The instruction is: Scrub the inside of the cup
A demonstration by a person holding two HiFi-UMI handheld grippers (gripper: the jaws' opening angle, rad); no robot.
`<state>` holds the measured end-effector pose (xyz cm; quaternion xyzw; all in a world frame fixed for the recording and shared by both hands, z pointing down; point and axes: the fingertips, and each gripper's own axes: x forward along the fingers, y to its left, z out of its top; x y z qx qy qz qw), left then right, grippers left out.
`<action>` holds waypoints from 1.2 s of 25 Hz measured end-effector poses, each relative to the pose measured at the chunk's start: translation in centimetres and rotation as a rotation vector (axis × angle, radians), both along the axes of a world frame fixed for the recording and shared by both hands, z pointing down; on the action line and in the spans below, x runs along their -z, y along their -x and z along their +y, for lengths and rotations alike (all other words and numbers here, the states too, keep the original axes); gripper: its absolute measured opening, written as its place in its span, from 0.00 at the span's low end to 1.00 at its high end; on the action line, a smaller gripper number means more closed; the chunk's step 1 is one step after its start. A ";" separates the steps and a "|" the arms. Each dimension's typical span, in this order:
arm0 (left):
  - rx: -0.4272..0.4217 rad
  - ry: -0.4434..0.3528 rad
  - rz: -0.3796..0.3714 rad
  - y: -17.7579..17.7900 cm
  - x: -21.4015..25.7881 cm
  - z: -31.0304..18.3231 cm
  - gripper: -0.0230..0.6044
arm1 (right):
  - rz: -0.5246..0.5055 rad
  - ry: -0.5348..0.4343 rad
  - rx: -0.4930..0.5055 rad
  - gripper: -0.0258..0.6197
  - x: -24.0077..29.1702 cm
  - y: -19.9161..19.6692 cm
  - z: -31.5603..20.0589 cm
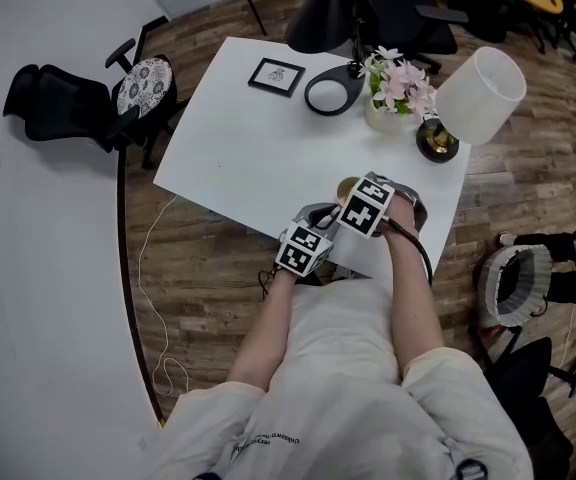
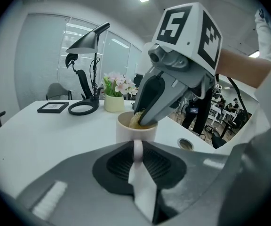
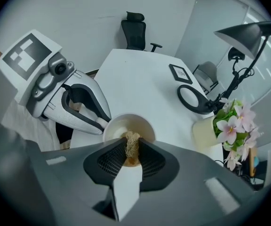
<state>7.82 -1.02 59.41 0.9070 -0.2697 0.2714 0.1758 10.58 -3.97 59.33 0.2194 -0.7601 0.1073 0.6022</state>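
Your left gripper (image 2: pixel 137 148) is closed on the cup (image 2: pixel 125 130) handle; your right gripper (image 3: pixel 132 146) pinches the scrubber (image 3: pixel 131 138) inside. Likely mid-scrub: sweep the wall next.

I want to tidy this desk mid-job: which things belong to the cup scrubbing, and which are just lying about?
In use: cup, handle in left gripper; fibrous scrubber in right gripper.
Lying about: black desk lamp, picture frame, potted pink flowers, white-shaded lamp, office chair.
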 end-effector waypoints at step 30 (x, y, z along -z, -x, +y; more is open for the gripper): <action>0.029 -0.017 -0.003 -1.2 0.1 -0.5 0.12 | -0.548 0.097 -0.266 0.19 6.2 -2.7 1.1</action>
